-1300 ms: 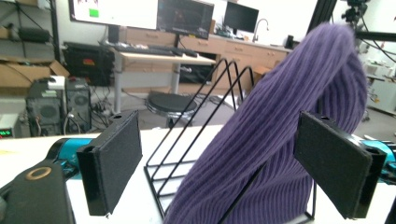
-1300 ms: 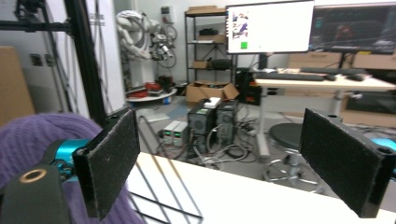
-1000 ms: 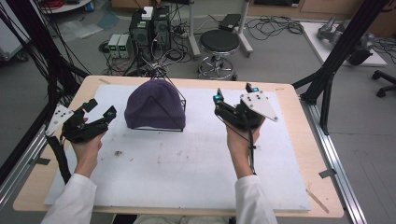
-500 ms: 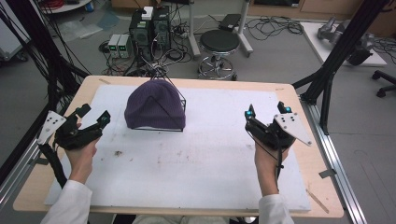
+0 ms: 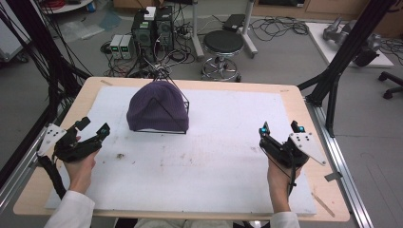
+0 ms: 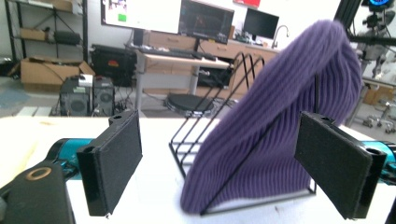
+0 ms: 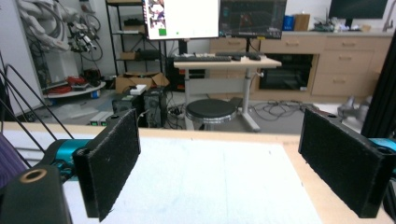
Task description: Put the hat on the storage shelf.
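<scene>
Purple knit beanie [image 5: 158, 111] draped over black wire rack [image 5: 183, 102], seated at 12 o'clock end of white mat [image 5: 209, 166], a bit left of centre. Left gripper [image 5: 91, 132] parked at 9 o'clock edge of wooden table [image 5: 294, 102], jaws spread wide, holding nothing, aimed twd approx 2 o'clock, i.e. roughly at the hat. In left gripper view, beanie [image 6: 280, 126] framed between the two black pads [image 6: 114, 165], w/ rack wires [image 6: 201, 135] showing on its open side; hat near but not touching the jaws. Right gripper [image 5: 278, 133] at 3 o'clock side, also spread and empty, pointing abt 12 o'clock at bare mat; in right gripper view, rack wires [image 7: 21, 100] and a sliver of purple sit at far left edge, well off its axis. Beanie lies at abt 10 o'clock from right gripper, well apart. Long axis of hat and rack runs 9-to-3 across the table, crown peaking upward. Left hand [image 5: 78, 166] judged nearer and better lined up for any reach; a straight advance along its current heading likely meets the hat's near left flank. Right hand [image 5: 280, 178] wd need a turn inward first.
</scene>
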Tool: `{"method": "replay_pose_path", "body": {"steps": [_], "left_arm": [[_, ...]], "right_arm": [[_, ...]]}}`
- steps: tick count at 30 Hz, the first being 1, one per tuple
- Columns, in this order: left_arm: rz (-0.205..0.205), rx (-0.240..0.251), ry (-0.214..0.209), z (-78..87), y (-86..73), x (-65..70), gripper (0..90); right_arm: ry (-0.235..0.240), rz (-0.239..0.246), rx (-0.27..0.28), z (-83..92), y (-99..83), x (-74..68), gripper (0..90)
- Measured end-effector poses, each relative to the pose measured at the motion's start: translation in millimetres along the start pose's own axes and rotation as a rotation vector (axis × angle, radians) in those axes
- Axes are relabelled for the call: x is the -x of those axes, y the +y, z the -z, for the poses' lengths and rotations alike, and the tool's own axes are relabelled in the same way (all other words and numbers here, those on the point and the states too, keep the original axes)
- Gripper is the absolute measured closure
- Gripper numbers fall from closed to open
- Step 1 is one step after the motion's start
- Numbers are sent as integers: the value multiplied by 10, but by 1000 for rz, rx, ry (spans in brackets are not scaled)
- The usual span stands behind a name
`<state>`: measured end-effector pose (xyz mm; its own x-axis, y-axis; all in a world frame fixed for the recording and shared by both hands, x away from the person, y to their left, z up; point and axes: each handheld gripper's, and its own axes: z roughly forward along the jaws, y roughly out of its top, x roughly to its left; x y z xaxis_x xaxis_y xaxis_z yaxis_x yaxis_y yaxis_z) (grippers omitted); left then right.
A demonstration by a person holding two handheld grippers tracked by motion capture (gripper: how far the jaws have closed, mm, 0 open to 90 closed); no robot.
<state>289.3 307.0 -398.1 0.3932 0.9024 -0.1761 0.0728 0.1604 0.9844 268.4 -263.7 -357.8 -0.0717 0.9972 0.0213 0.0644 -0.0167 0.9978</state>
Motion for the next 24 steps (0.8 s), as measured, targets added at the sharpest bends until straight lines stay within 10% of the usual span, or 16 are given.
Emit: {"method": "replay_pose_path", "body": {"steps": [24], "left_arm": [[-56,-97,3,-8,-417,43,105]], "right_arm": [[-25,-14,-109,26,-710,61,119]]}}
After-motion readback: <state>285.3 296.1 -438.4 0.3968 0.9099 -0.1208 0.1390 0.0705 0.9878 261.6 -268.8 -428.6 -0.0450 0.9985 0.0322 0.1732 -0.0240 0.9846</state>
